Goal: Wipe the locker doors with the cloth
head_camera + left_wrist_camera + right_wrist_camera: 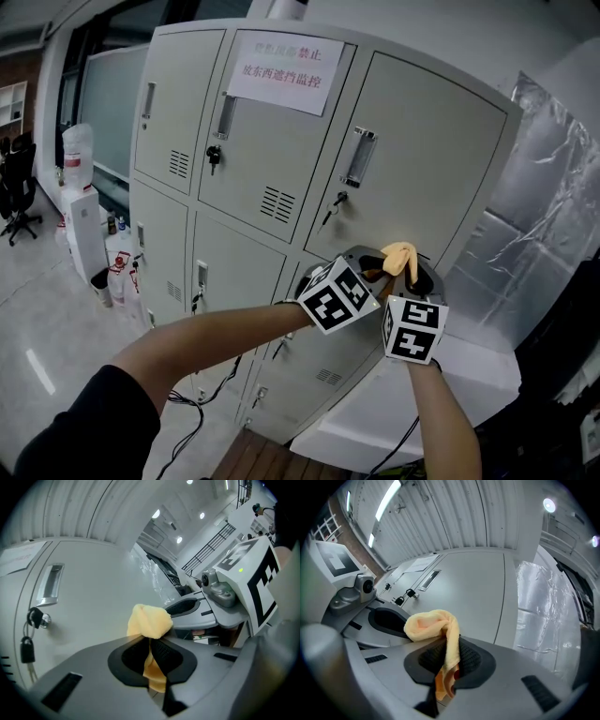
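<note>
Bare locker door (441,141) ahead, handle (359,157) and hanging key (336,202) at its left edge, plastic-wrapped sheet (553,206) alongside right.

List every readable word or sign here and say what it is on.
"禁止", then "放东西遮挡监控" below it: red print on the paper notice taped to the upper middle locker door; the start of its first line is too faint to read.
The marker cubes carry black-and-white patterns only, no words.
</note>
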Demonstrator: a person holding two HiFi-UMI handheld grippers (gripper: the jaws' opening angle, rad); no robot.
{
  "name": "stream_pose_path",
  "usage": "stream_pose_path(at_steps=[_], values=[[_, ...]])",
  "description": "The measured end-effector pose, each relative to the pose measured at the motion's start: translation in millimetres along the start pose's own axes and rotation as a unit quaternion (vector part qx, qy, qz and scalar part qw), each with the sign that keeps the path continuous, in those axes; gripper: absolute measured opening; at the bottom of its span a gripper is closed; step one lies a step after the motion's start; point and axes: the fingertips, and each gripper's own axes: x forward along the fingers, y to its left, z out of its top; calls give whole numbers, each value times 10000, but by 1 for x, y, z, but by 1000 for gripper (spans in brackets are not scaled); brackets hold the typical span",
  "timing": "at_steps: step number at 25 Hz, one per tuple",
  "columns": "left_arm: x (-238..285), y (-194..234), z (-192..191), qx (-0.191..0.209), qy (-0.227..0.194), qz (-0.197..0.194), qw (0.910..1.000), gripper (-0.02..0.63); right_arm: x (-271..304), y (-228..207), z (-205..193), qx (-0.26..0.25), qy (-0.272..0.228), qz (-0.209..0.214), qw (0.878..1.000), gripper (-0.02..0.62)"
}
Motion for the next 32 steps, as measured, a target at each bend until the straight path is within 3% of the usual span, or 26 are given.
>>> stream_pose_path(at_steps=[11,23,27,32], values=[[40,-44,16,-53,-175,-386,9991,32,-24,-52,-24,-1,165,-334,9993,63],[47,-52,18,-172,-218,-444,9986,32,-28,-61,-30,70,157,-342,9993,63],[46,-51,19,-290,-28,-517,9982,32,-28,-61,-30,118,275,-261,9992,63],[26,-57,24,-190,174,-1009,9946,32,-40,-51,-24,322,238,229,9989,63]])
